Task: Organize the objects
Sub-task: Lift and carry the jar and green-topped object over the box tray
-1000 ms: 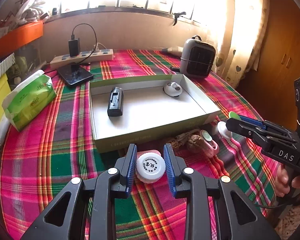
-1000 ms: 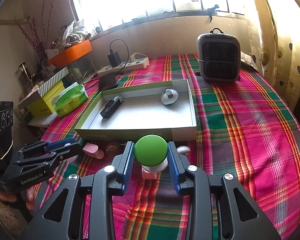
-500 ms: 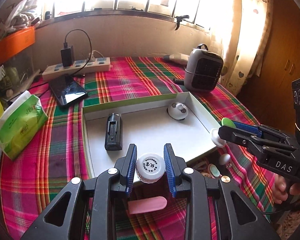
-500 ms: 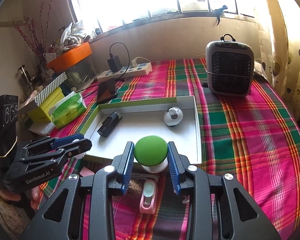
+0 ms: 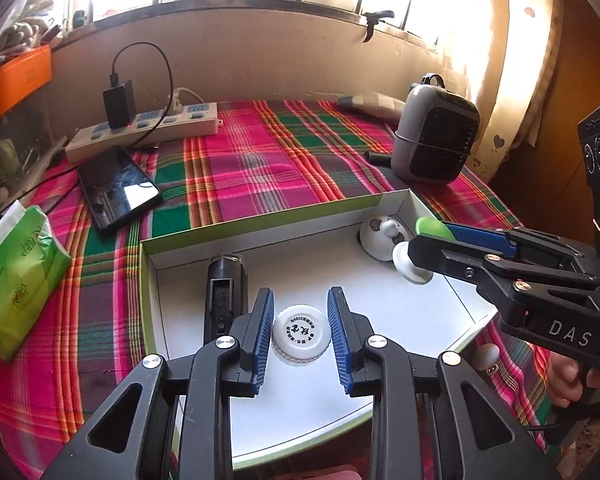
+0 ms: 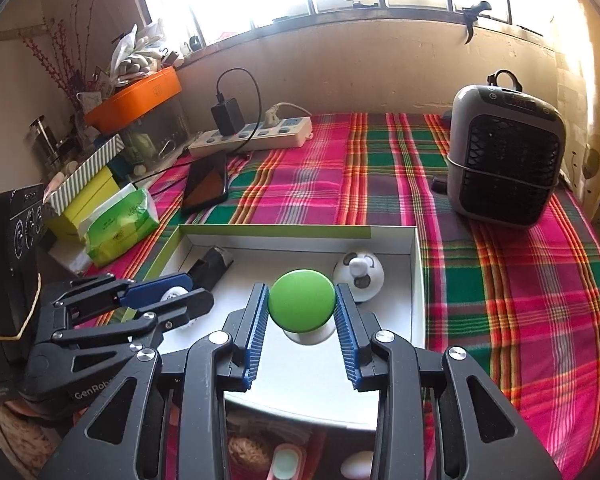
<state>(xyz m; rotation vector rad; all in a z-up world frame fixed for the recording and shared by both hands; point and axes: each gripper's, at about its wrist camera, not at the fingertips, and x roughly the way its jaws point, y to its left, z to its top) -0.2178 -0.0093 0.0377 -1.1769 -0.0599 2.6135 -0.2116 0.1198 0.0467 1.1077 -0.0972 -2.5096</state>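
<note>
Currently: left tongs [image 5: 300,336] clenched on white cap [image 5: 301,334], right tongs [image 6: 302,316] clenched on green-domed knob [image 6: 302,305], both above tray [image 5: 260,218]. Advice: lower near tray floor before releasing, clear of black block [image 5: 225,292] ahead-left.

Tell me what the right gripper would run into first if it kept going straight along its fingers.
Probably the white floor of the box: the right gripper, shut on the green-capped knob, points down over it. The white round gadget lies slightly right of that line; depth is unclear.
</note>
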